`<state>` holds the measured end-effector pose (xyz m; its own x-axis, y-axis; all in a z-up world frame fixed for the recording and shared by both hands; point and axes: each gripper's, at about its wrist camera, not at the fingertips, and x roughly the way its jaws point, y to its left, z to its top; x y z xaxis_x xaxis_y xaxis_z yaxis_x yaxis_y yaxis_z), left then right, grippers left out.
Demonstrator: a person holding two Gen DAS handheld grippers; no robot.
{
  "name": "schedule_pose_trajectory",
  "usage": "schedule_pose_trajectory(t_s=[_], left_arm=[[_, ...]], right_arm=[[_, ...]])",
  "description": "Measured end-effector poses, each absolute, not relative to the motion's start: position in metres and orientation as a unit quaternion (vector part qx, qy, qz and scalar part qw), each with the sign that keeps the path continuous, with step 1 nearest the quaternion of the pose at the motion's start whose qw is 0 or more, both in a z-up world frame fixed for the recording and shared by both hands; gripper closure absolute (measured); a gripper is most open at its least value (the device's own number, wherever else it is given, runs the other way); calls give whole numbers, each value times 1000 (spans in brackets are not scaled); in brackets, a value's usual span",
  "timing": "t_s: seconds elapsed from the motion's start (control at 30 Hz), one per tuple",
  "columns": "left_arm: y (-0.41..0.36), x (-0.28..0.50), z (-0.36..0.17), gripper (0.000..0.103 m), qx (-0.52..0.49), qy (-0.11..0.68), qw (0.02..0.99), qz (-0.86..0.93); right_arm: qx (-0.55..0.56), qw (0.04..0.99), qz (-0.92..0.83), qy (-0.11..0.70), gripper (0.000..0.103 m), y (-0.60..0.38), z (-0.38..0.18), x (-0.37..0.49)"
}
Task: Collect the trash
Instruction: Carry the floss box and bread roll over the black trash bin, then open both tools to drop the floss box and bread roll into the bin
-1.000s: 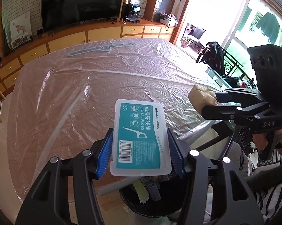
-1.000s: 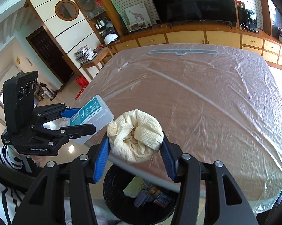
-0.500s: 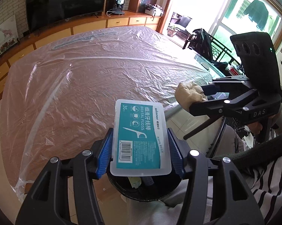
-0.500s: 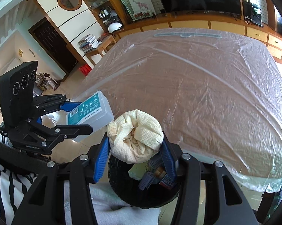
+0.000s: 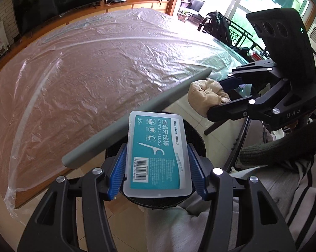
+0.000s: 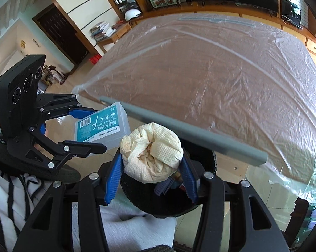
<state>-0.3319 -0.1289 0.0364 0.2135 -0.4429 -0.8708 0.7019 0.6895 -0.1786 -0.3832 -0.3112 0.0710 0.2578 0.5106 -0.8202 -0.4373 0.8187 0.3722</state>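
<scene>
Hovering: both grippers over the bin [image 6: 200, 208], off the table [image 5: 90, 79] edge
Left gripper [image 5: 156, 169]: jaws pinching floss box [image 5: 158, 153]; box flat above bin rim
Right gripper [image 6: 150, 172]: jaws clamped on tissue wad [image 6: 151, 153]; wad above bin opening

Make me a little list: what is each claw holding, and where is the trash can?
left gripper: shut on the dental floss box
right gripper: shut on the crumpled paper towel
trash bin: black, on the floor, right below both grippers
inside bin: some small trash, hard to tell what
table: covered with clear plastic sheet, behind the bin
</scene>
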Motion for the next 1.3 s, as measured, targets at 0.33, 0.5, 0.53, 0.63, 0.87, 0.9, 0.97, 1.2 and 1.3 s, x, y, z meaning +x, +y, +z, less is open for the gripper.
schedule_pose_trajectory(t_s=[0.33, 0.5, 0.53, 0.63, 0.87, 0.9, 0.97, 1.2, 1.3], left_arm=[[-133, -335, -6, 47, 149, 544, 744, -357], [-138, -337, -22, 47, 154, 557, 738, -348], [-139, -336, -24, 47, 155, 559, 737, -347], [-142, -335, -34, 47, 158, 564, 736, -339], [-148, -330, -51, 47, 157, 576, 734, -325], [-149, -328, -52, 47, 156, 577, 734, -323], [-150, -326, -56, 47, 157, 579, 733, -320], [-149, -318, -66, 47, 159, 586, 730, -312], [-151, -317, -65, 47, 159, 587, 730, -312]], right_arm=[[1, 772, 290, 566, 53, -303, 31, -391], [-16, 765, 282, 579, 53, -295, 13, -389], [-18, 764, 280, 581, 53, -293, 9, -388], [-25, 762, 271, 587, 53, -288, -1, -384], [-31, 764, 248, 595, 53, -282, -19, -382], [-30, 764, 245, 596, 53, -282, -22, -381], [-30, 764, 241, 598, 53, -281, -26, -380], [-27, 762, 232, 604, 53, -277, -40, -378], [-26, 761, 230, 606, 53, -275, -43, -378]])
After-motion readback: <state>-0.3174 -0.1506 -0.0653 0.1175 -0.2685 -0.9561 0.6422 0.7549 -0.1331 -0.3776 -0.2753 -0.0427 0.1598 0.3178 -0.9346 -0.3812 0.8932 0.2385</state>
